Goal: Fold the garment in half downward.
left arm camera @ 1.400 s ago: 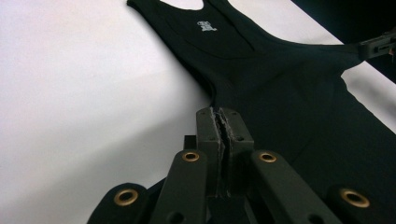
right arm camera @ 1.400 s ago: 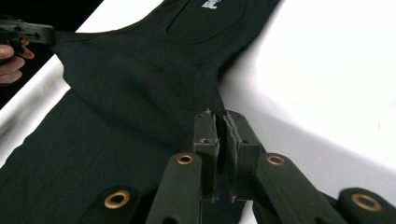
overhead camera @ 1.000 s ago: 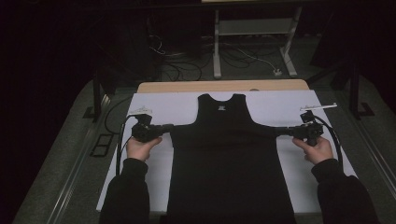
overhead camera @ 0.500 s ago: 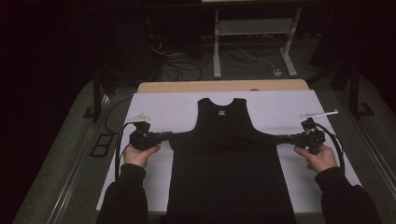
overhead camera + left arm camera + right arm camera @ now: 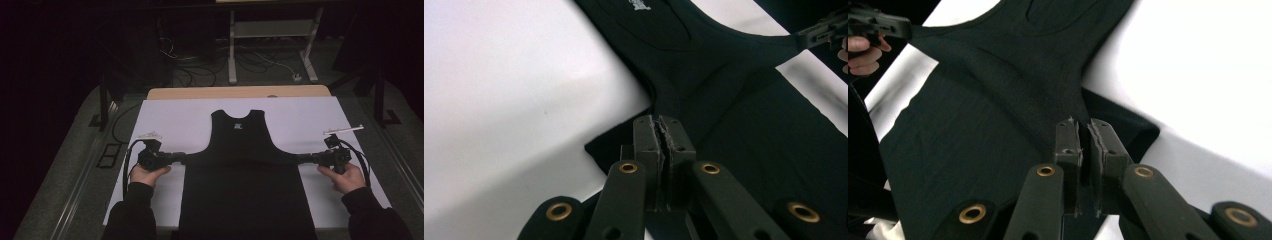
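Both grippers' fingers [image 5: 663, 131] pinch black vest [image 5: 245, 150] side edges.

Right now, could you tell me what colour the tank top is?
Black, with a small pale neck label; the tank top shows best in the high view.

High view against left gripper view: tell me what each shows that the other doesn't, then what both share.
High view alone: the whole black tank top stretched between both grippers, the wooden table edge, cables on the floor.
Left gripper view alone: close up, the left gripper with its jaws pinched shut on a fold of fabric.
Both: the tank top, its neck label, the white sheet, the right gripper.
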